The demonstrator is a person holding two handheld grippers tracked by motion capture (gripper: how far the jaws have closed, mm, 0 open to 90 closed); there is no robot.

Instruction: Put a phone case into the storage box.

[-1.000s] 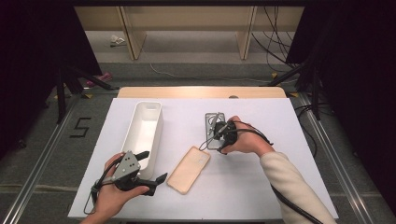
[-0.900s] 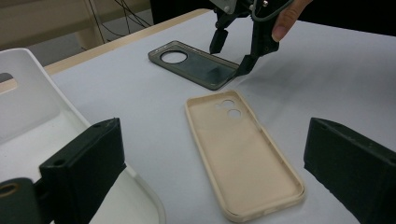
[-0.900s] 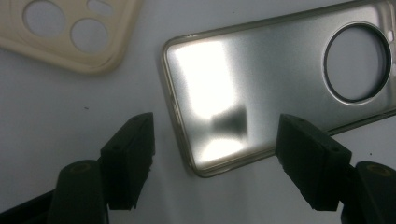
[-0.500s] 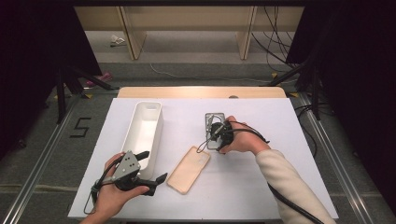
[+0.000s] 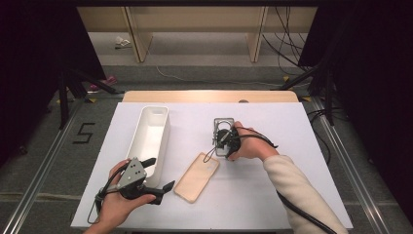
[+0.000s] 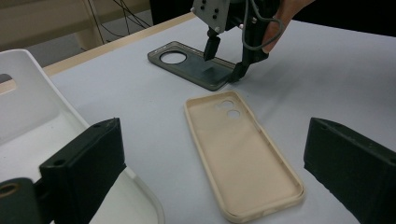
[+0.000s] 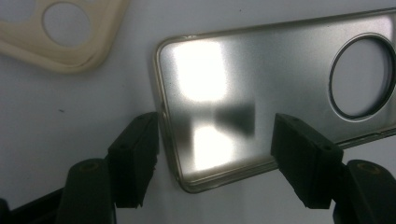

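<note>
While our right gripper stands over the near end of the grey phone case, its jaws have just been closing and now straddle that end, one outside the short edge and one over the case's inner face, neither pressing yet. We judge the step to be pinching this rim: we should let the outer jaw slide down flat against the edge, keep the gripper upright, and close slowly so the thin wall does not skid across the worktop. The grey phone case lies flat near the middle of the worktop, toward the far edge. Our left gripper rests near the front left corner, jaws wide apart and empty.

We count two phone cases, the grey one and a beige phone case, one white bin, and two grippers.
</note>
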